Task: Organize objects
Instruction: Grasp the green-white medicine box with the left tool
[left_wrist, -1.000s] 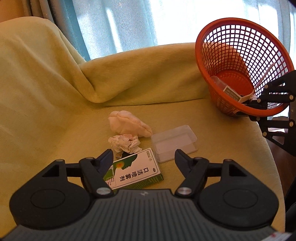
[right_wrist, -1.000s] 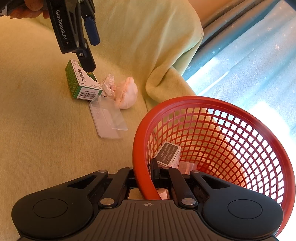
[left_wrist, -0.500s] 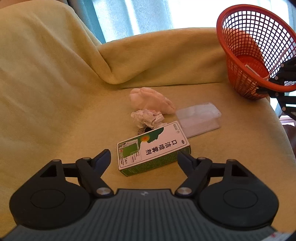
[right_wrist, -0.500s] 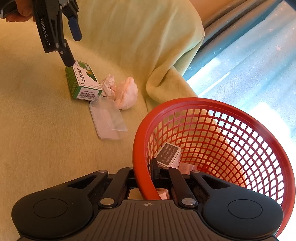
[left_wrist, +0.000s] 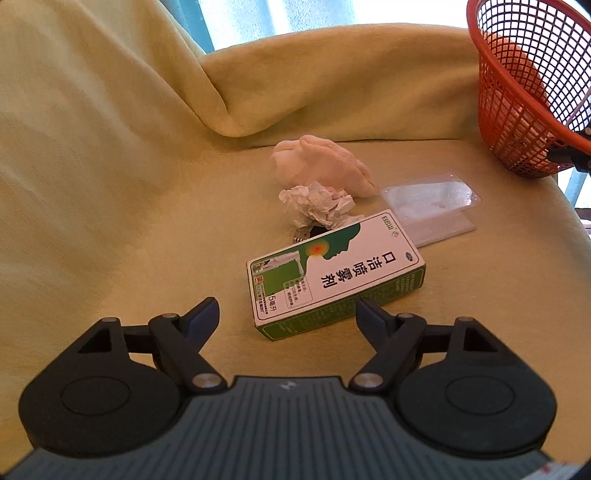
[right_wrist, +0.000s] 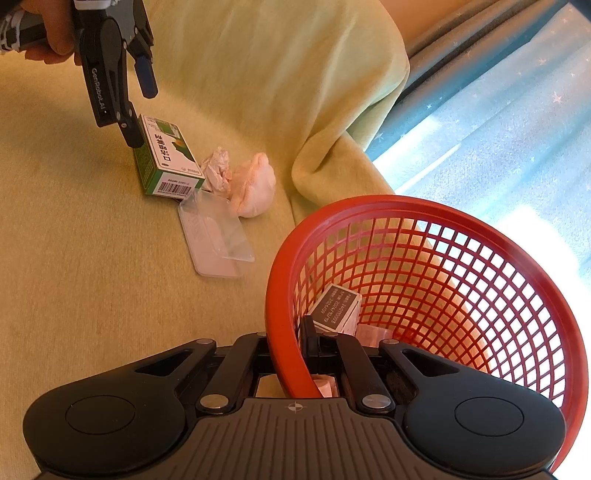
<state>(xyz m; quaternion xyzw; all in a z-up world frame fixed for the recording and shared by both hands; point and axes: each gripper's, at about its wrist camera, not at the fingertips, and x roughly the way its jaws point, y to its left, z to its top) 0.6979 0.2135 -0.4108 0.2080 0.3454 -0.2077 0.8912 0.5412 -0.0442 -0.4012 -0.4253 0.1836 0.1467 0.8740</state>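
Pulled back since the earlier frame, the left claw (left_wrist: 286, 308) gapes wide just short of the green box (left_wrist: 334, 275) mid-blanket (left_wrist: 110, 221), and should straddle its long sides squarely, while the right claw (right_wrist: 291, 354) clamps the red basket (right_wrist: 280, 295) rim.

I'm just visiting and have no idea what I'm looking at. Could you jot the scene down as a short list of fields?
setting: yellow blanket over a seat
left gripper: open, empty, jaws to either side of the green and white box
right gripper: shut on the rim of the red basket
in basket: a dark-labelled box
loose on blanket: crumpled paper, pink cloth, clear plastic tray
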